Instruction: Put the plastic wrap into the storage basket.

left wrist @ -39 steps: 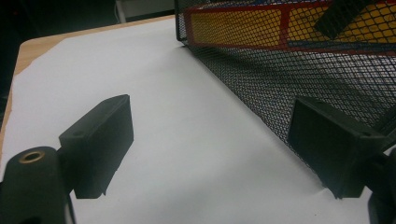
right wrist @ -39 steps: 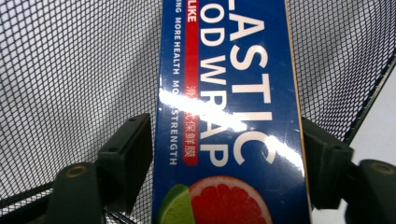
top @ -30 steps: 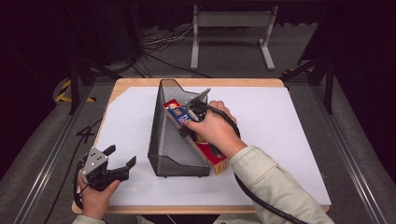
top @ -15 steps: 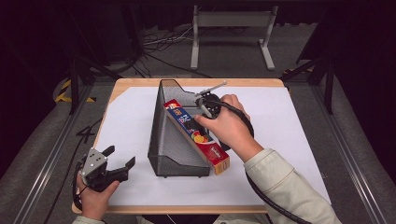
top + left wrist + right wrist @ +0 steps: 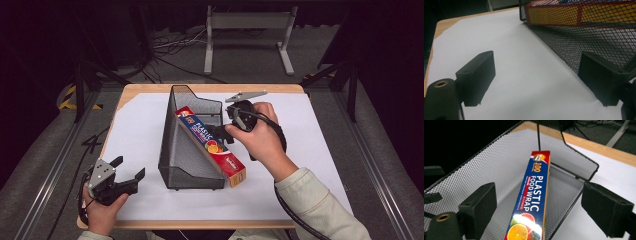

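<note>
Cardboard wrap box (image 5: 211,145) | long, glossy | inside black mesh holder (image 5: 187,165)

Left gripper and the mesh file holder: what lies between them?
Only bare white paper, seen in the left gripper view, separates the left gripper from the mesh holder.

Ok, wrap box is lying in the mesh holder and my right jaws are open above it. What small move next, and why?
Probably lift the right gripper up and clear. Its jaws stand open, gripping nothing, and the plastic wrap box rests in the mesh holder, near end poking out the open front. The left gripper is open beside it.
</note>
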Available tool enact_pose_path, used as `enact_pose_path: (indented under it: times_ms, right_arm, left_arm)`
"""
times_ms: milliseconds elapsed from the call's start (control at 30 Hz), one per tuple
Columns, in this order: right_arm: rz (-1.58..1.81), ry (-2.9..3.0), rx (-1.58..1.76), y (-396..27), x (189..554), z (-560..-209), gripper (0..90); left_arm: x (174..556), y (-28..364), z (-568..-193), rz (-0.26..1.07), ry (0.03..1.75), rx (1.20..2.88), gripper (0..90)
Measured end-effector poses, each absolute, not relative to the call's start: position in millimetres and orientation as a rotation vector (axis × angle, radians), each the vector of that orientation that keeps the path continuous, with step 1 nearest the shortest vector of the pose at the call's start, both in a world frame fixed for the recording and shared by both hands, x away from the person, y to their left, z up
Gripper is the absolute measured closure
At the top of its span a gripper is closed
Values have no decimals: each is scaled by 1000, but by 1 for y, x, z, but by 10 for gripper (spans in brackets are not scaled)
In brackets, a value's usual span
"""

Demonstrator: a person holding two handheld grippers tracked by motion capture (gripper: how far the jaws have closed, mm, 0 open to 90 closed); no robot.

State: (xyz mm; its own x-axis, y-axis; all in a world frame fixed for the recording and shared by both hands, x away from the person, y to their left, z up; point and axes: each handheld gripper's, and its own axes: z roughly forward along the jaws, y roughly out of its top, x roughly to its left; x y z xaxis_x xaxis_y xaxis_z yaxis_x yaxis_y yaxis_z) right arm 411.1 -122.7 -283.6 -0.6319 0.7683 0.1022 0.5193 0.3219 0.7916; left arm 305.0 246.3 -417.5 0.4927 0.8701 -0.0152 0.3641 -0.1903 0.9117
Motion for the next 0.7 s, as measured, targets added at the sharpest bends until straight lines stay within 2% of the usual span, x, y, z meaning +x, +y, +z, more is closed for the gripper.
enact_pose_path:
  times_ms: [167,700]
  right_arm:
    - [1257,2271,1125,-144,404,-284,128]
    - [1239,2143,1099,-252,379,-306,133]
  left_arm:
    - [305,247,-418,655,1048,1767,152]
    - [306,244,-418,659,1049,1780,152]
